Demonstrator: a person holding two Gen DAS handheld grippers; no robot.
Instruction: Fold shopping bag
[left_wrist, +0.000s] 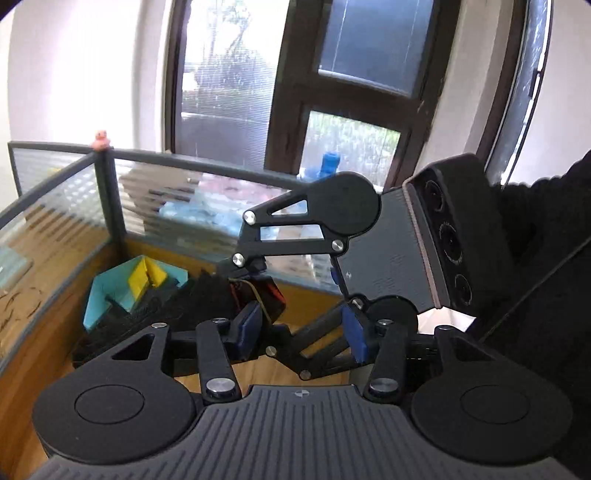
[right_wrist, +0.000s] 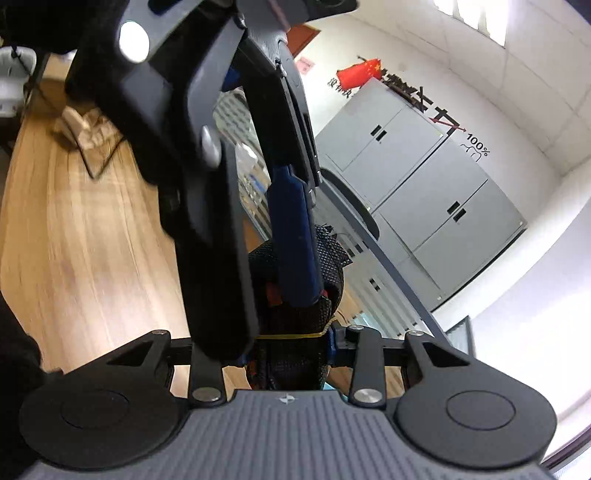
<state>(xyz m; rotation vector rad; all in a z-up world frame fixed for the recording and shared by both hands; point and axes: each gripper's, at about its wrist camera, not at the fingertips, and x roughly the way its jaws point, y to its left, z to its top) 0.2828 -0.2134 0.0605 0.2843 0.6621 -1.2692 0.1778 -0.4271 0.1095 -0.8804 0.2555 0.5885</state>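
Observation:
The shopping bag (left_wrist: 162, 306) is a black mesh bundle with teal, yellow and red parts, held above the wooden desk (left_wrist: 44, 332). My left gripper (left_wrist: 301, 332) is open, blue pads apart, just below and beside the bag's red end. The right gripper (left_wrist: 258, 273) comes in from the upper right and grips that end. In the right wrist view the bag (right_wrist: 328, 258) is a rolled black mesh wad with a yellow rubber band (right_wrist: 291, 336). My right gripper (right_wrist: 291, 350) is shut on it. The left gripper's blue finger (right_wrist: 295, 236) crosses in front.
A grey frosted-glass desk partition (left_wrist: 155, 192) with a small pink duck (left_wrist: 100, 139) on top stands behind the bag. Windows lie beyond. Grey metal cabinets (right_wrist: 424, 184) and a red flag (right_wrist: 360, 72) stand at the far wall. A crumpled paper bag (right_wrist: 85, 129) lies on the desk.

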